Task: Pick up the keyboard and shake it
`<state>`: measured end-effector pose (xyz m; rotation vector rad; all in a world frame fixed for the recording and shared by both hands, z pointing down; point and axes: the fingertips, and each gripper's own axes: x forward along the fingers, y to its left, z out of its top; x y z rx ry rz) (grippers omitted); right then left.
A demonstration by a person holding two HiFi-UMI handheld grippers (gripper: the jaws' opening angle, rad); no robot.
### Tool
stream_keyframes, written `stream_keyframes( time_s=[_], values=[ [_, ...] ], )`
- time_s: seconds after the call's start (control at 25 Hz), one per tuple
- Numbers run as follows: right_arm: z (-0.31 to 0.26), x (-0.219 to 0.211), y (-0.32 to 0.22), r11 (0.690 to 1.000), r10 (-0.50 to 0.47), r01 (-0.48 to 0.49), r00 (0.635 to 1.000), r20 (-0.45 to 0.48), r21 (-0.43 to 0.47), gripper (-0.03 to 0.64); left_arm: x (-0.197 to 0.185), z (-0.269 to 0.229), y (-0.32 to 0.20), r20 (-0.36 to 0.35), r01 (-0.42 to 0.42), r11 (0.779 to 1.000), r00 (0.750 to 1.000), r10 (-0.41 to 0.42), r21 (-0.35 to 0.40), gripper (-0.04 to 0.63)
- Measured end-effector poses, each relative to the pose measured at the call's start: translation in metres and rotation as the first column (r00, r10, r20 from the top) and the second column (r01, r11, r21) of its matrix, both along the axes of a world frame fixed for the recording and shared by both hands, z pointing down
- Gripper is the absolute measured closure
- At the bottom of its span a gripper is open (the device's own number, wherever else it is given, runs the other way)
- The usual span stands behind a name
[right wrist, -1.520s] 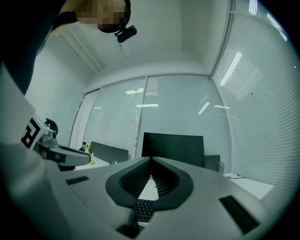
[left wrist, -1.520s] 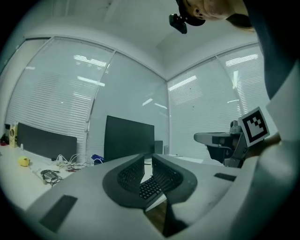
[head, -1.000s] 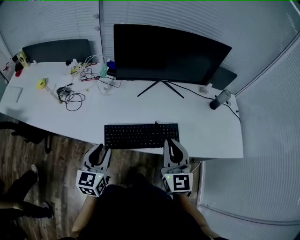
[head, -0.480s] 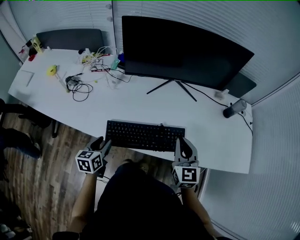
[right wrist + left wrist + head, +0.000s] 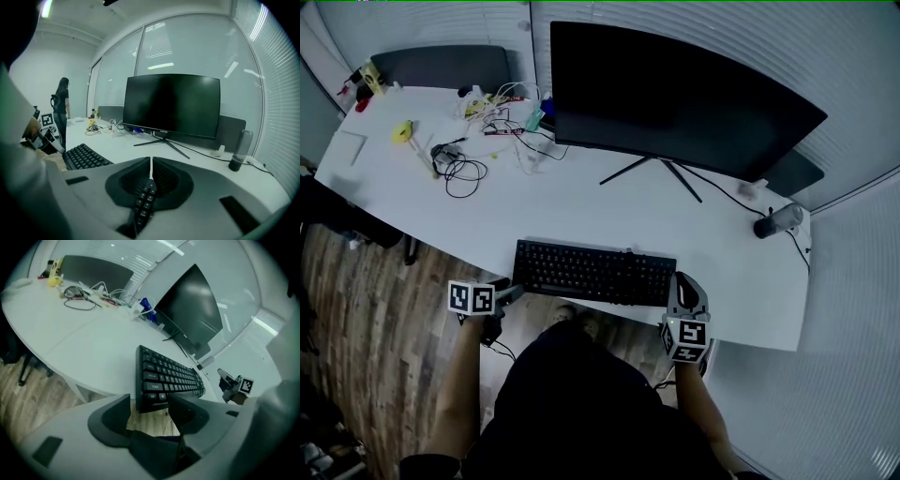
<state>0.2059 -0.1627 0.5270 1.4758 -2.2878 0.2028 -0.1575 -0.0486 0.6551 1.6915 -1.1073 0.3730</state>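
The black keyboard [image 5: 595, 273] lies flat on the white desk [image 5: 581, 211], close to its front edge. My left gripper [image 5: 508, 292] sits at the keyboard's left end. Its jaws have just been opening and stand open. In the left gripper view the keyboard [image 5: 164, 378] ends just ahead of that gripper [image 5: 150, 409], with nothing between the pads. My right gripper [image 5: 682, 284] is at the keyboard's right end with its jaws shut [image 5: 150, 165] on nothing. A few keys show through the slot beneath its tips, and the rest of the keyboard [image 5: 84, 157] stretches left.
A large dark monitor [image 5: 675, 94] on a spider-leg stand is behind the keyboard. A dark cylinder [image 5: 776, 221] stands at the right rear. Tangled cables [image 5: 459, 173] and small items crowd the far left. A person [image 5: 61, 108] stands in the background. Wooden floor [image 5: 375, 309] lies below the desk edge.
Both grippers have spread out to the keyboard's two ends. The left one has rolled onto its side and its jaws have opened. The right jaws stay shut.
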Motion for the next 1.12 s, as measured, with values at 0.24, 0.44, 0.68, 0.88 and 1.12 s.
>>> stream_keyframes(
  time_s=[0.24, 0.44, 0.68, 0.88, 1.12],
  values=[
    [0.012, 0.000, -0.009, 0.999, 0.016, -0.017, 1.000, -0.025, -0.029, 0.588, 0.013, 0.007, 0.006, -0.021, -0.114, 0.991, 0.993, 0.113, -0.067, 0.348],
    [0.020, -0.003, -0.011, 0.999, 0.012, -0.014, 0.999, -0.053, -0.045, 0.588, 0.036, 0.007, 0.032, -0.093, -0.205, 0.974, 0.976, 0.196, -0.099, 0.353],
    [0.025, 0.004, -0.015, 0.998, 0.023, -0.028, 0.997, -0.078, -0.059, 0.588, 0.042, 0.018, 0.045, -0.238, -0.258, 0.956, 0.946, 0.222, -0.136, 0.313],
    [0.028, 0.015, -0.014, 0.997, 0.034, -0.042, 0.993, -0.113, -0.067, 0.588, 0.039, 0.013, 0.017, -0.408, -0.231, 0.968, 0.897, 0.171, -0.102, 0.304],
    [0.040, 0.026, -0.010, 0.992, 0.055, -0.070, 0.989, -0.137, -0.102, 0.588, 0.041, 0.020, 0.010, -0.456, -0.257, 0.961, 0.871, 0.182, -0.106, 0.341]
  ],
)
